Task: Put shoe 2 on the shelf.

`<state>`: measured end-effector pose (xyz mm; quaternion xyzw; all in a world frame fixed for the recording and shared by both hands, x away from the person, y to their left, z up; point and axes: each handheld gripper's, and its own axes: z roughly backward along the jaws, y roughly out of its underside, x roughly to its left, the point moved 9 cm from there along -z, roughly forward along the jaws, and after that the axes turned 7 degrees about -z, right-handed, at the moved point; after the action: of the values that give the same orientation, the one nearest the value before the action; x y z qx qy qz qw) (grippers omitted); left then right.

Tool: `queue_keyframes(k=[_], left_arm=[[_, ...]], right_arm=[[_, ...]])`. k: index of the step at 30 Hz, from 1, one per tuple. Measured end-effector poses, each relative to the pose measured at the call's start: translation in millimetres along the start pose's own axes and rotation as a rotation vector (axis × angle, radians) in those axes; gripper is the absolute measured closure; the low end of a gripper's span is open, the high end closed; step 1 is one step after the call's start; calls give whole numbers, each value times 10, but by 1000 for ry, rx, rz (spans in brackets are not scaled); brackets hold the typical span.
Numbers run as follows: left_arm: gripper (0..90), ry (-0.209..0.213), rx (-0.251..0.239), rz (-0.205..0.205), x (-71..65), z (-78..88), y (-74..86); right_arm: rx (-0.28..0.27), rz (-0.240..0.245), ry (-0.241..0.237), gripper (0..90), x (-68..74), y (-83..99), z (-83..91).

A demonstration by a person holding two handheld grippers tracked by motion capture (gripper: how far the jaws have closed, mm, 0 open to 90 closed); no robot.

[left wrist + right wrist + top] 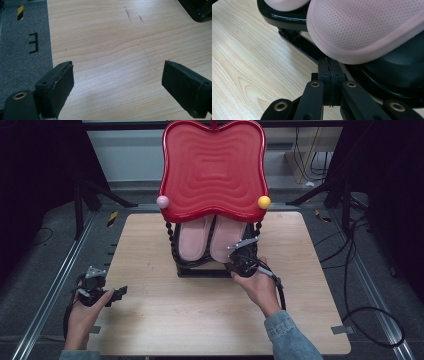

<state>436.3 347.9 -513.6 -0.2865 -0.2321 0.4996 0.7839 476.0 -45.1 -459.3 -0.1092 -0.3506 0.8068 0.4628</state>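
My right gripper [329,65] has its jaws pressed together, empty, tips just under the heel of the right slipper [367,27] on the black rack [192,265]. My left gripper [117,85] gapes wide over the table [112,50]

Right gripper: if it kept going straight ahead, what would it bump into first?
Probably the pink slipper. The right gripper, jaws shut, points at its rounded edge on the black rack; whether they already touch is unclear.
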Motion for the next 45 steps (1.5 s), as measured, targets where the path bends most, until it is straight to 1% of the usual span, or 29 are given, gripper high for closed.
queue_keyframes(k=[4,7,9,14,15,16,17,19,24,27,29,32,35,36,37,38,39,40,41,43,45], left_arm=[[103,1,4,-5,-5,-7,5],[103,1,2,-6,-11,-5,0],[103,-1,3,-5,-16,-8,-3],[102,5,3,-17,-59,-34,-11],[102,7,3,-21,-69,-37,-15],[101,6,1,-21,-73,-40,-19],[101,6,2,-21,-80,-43,-20],[100,8,2,-27,-89,-49,-21],[96,10,6,-35,-121,-69,-23],[95,17,1,-41,-145,-76,-33],[95,19,0,-39,-152,-79,-36],[94,19,1,-44,-155,-86,-31],[93,23,-2,-41,-168,-93,-31],[92,25,-2,-41,-174,-95,-31],[90,27,-3,-45,-180,-101,-32],[90,30,-1,-48,-191,-108,-31],[88,30,-1,-50,-202,-119,-32],[87,30,-1,-53,-210,-128,-32],[86,36,2,-57,-228,-142,-29],[83,42,7,-64,-272,-183,-23],[77,54,13,-79,-325,-232,-18]], right_arm=[[-5,-1,-3,899,11,4,2],[-9,5,-8,873,18,28,21],[-9,8,-12,871,24,39,27],[-28,18,-32,815,52,105,47],[-33,18,-41,796,62,126,52],[-35,16,-40,774,62,149,59],[-40,28,-49,758,62,158,64],[-49,30,-55,720,74,185,73],[-63,43,-67,554,93,278,87],[-74,51,-61,460,80,337,89],[-86,57,-51,384,61,383,91],[-103,68,-31,296,22,464,103],[-127,61,-18,199,-40,554,129],[-129,58,-11,159,-86,605,136],[-123,34,-7,124,-166,688,135],[-123,34,-7,124,-166,688,135],[-120,29,-8,114,-218,738,137],[-115,17,3,94,-296,804,139],[-113,11,4,90,-346,839,140],[-112,-11,23,91,-490,916,146],[-119,-33,45,93,-650,969,146]])
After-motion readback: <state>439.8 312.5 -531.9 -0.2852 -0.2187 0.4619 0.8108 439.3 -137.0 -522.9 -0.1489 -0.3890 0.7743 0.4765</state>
